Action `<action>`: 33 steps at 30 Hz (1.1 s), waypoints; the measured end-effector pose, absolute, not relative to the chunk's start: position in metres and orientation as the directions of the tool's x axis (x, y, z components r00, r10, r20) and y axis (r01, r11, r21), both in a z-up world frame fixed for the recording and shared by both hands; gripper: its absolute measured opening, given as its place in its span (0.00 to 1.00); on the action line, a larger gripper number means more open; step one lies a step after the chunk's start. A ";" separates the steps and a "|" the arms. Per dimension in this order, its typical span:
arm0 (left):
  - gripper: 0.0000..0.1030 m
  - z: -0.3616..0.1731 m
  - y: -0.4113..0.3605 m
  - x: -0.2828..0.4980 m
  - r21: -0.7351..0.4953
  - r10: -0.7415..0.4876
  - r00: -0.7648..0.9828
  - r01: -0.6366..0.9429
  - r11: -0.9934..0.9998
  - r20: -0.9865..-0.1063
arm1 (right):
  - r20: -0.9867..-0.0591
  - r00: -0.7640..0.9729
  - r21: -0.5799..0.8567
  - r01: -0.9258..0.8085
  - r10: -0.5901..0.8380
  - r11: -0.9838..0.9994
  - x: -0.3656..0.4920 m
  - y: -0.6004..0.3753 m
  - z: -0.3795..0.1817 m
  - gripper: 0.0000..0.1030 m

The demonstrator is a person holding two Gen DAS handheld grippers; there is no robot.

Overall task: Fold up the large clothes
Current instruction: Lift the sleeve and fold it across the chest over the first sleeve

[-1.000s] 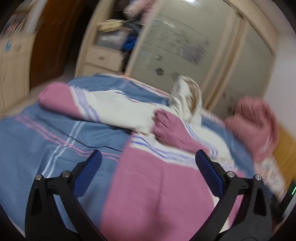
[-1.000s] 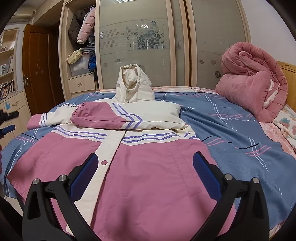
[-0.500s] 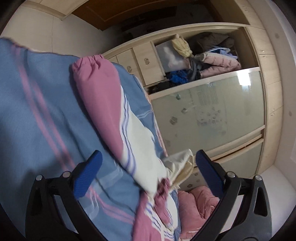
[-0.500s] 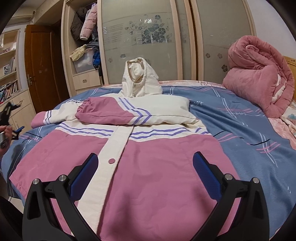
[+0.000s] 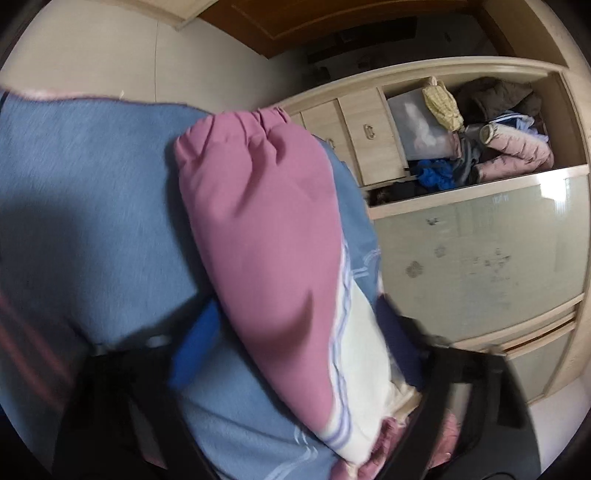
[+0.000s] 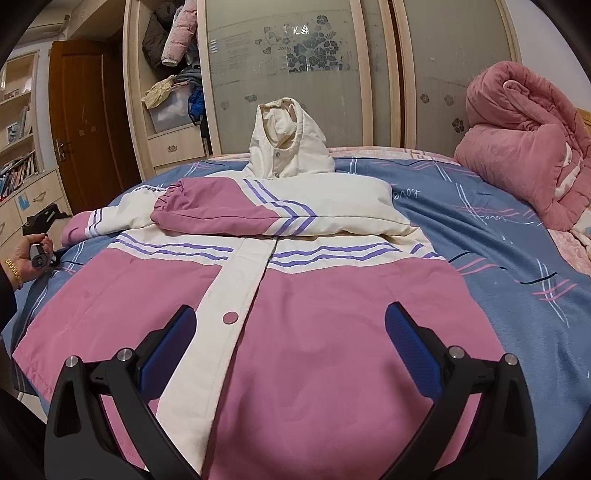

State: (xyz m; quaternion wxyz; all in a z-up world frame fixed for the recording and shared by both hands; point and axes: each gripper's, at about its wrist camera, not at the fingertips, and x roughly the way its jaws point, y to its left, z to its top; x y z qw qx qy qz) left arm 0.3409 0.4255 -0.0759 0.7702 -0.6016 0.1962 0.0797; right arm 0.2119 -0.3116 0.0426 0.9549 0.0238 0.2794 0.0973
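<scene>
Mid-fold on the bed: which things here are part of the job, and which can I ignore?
Part of the job:
- jacket
- unfolded sleeve, between the closing left hand-held gripper jaws
- right hand-held gripper, open over the hem

Ignore:
- pink quilt
- wardrobe clothes
- bedsheet

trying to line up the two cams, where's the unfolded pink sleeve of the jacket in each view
Left wrist view: the sleeve fills the centre, cuff at the top, running down between the closing left gripper pads.
Right wrist view: the same sleeve lies small at the far left edge of the bed, beside the hand holding the left gripper.
Shared landmark: the open wardrobe shelf of clothes.
</scene>
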 end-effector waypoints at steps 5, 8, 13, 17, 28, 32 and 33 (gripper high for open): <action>0.05 -0.061 0.419 0.346 -0.831 -0.046 0.901 -0.377 0.409 -0.432 | -0.538 0.814 0.103 -0.196 0.220 0.975 0.216 -0.304 0.040 0.99; 0.04 -0.017 0.391 0.355 -0.649 0.065 0.874 -0.405 0.643 -0.481 | -0.534 0.814 0.108 -0.204 0.230 0.973 0.215 -0.303 0.042 0.99; 0.04 0.074 0.297 0.378 -0.277 0.207 0.880 -0.346 0.897 -0.428 | -0.522 0.819 0.130 -0.201 0.239 0.971 0.216 -0.308 0.047 0.99; 0.04 0.133 0.179 0.389 0.013 0.180 0.925 -0.187 0.982 -0.334 | -0.510 0.825 0.147 -0.192 0.241 0.970 0.213 -0.316 0.051 0.99; 0.09 0.058 -0.091 0.424 0.248 -0.107 0.825 0.286 0.925 -0.555 | -0.509 0.830 0.186 -0.154 0.229 0.970 0.213 -0.338 0.051 0.99; 0.18 -0.005 -0.115 0.442 0.201 -0.083 0.729 0.293 0.935 -0.679 | -0.510 0.828 0.208 -0.143 0.232 0.968 0.214 -0.346 0.052 0.99; 0.21 -0.013 -0.115 0.443 0.189 -0.075 0.721 0.279 0.941 -0.689 | -0.508 0.828 0.213 -0.144 0.236 0.966 0.213 -0.348 0.053 0.99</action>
